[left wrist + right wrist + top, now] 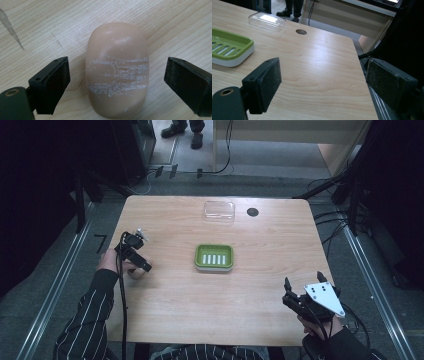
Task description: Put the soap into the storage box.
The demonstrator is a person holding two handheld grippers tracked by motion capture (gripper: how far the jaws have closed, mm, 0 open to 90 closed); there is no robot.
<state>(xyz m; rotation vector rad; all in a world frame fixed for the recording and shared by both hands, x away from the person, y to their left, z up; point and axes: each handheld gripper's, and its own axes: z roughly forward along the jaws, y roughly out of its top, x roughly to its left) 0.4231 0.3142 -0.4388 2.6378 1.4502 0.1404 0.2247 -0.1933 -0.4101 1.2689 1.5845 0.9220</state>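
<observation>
A tan soap bar (117,70) lies flat on the wooden surface (260,270) between the spread jaws of the left claw (117,82), untouched. The right claw (322,85), also spread, hovers near the surface's right edge, well apart from the green soap dish (214,257).

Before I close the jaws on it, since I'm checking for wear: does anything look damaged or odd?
Yes. The soap, lying on the table between the open left gripper jaws, has whitish scuffed bands and a small crack across its top. The rest looks in order.
</observation>
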